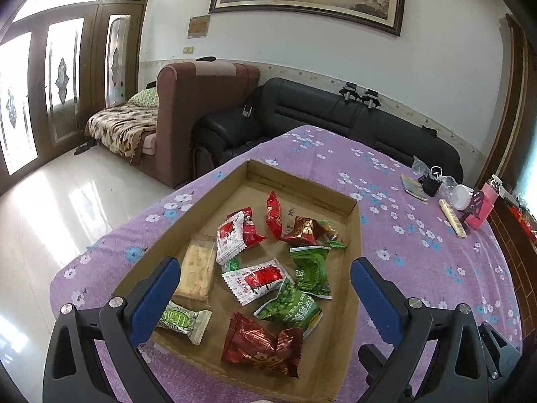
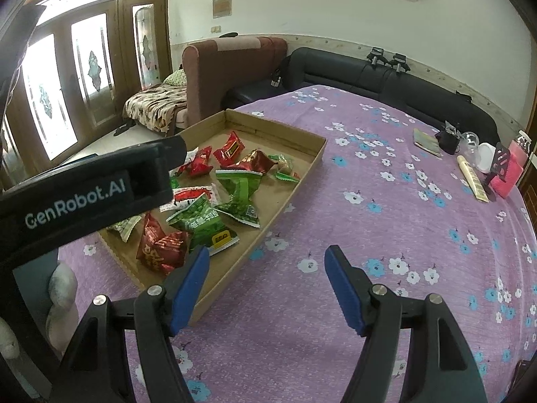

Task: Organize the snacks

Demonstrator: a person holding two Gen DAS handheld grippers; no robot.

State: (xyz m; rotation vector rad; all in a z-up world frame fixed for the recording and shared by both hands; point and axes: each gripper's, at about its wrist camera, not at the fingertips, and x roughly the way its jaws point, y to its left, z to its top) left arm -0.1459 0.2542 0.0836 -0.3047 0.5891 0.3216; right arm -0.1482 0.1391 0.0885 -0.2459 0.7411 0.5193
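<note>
While my left wrist view looks straight down into the cardboard tray (image 1: 352,235), it alone shows the pale wafer pack (image 1: 196,273) at the tray's left side, which my left gripper's body (image 2: 90,191) hides from the right wrist view. My left gripper (image 1: 265,288) stands wide over the snack packets (image 1: 268,278), pads clear of them, holding nothing. My right gripper (image 2: 266,285) is likewise spread wide and empty, its left finger (image 2: 189,288) over the tray's near corner, the right over bare cloth. Red and green packets lie loose inside the tray. Clutter sits well apart at the far right edge of the purple flowered tablecloth (image 2: 386,218). A black sofa (image 1: 335,117) stands behind.
</note>
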